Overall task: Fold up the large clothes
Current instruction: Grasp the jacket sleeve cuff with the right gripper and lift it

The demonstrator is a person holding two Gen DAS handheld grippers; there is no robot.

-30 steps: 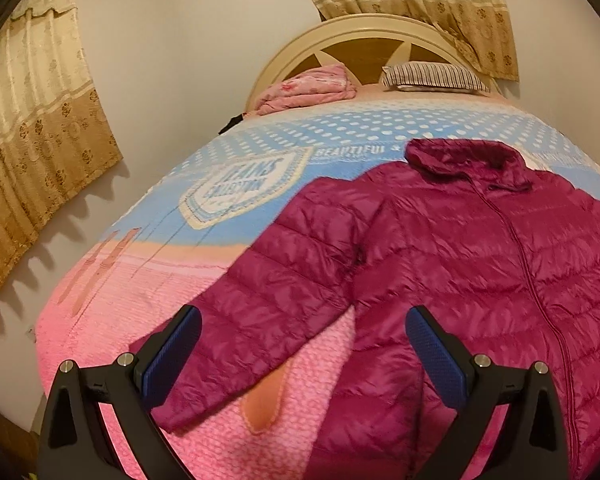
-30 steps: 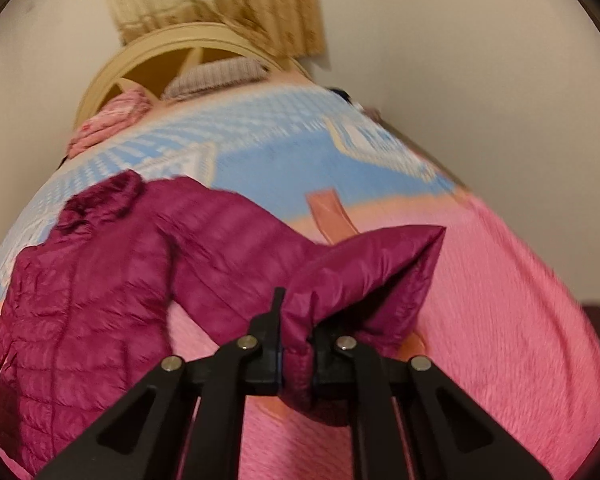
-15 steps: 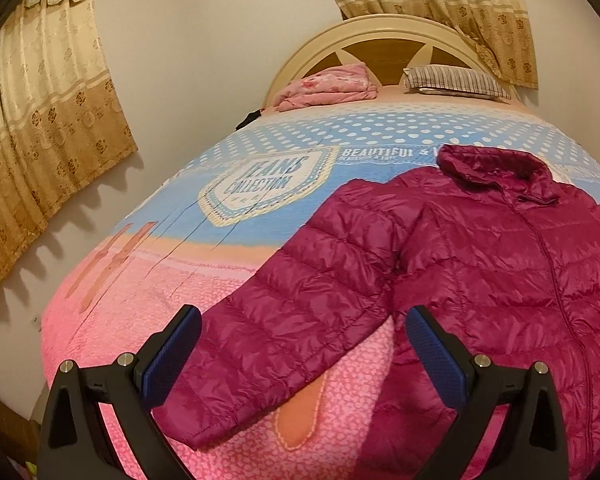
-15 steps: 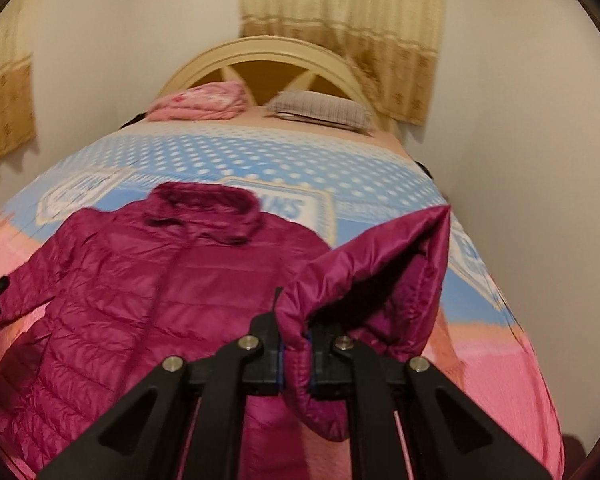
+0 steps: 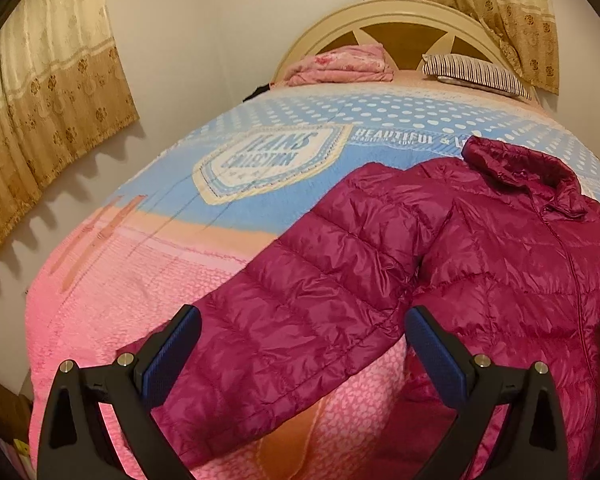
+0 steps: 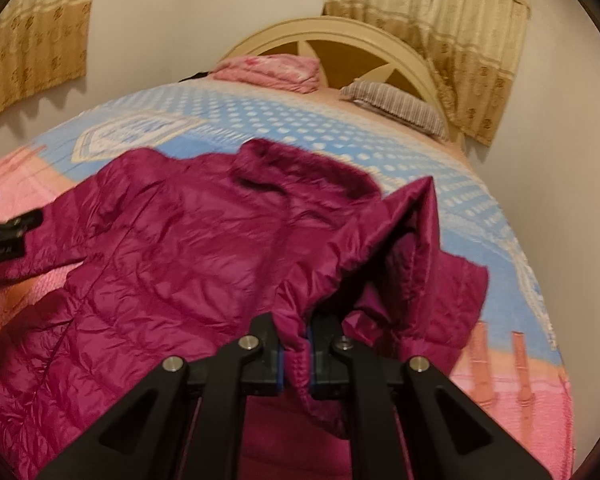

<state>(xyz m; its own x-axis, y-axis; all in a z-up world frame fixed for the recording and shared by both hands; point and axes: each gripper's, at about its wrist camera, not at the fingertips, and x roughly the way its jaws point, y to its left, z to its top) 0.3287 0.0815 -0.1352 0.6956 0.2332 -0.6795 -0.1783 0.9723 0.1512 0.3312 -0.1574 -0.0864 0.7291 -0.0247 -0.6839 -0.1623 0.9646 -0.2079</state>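
A magenta quilted puffer jacket (image 5: 480,264) lies front up on the bed, collar toward the headboard. Its left sleeve (image 5: 300,320) stretches flat toward the bed's near corner. My left gripper (image 5: 302,352) is open, its blue pads either side of that sleeve, just above it. My right gripper (image 6: 296,360) is shut on the cuff of the right sleeve (image 6: 384,260) and holds it lifted and bent over the jacket's body (image 6: 172,264). The left gripper shows at the left edge of the right wrist view (image 6: 4,232).
The bed has a pink and blue printed cover (image 5: 260,152). A folded pink blanket (image 5: 340,64) and a striped pillow (image 5: 476,74) lie at the cream headboard (image 5: 400,16). Curtains (image 5: 48,92) hang on the walls. The bed's left edge drops off close by.
My right gripper has swung the held sleeve leftward, from out over the bed to above the jacket's body. My left gripper has edged left and nearer the flat sleeve, still open.
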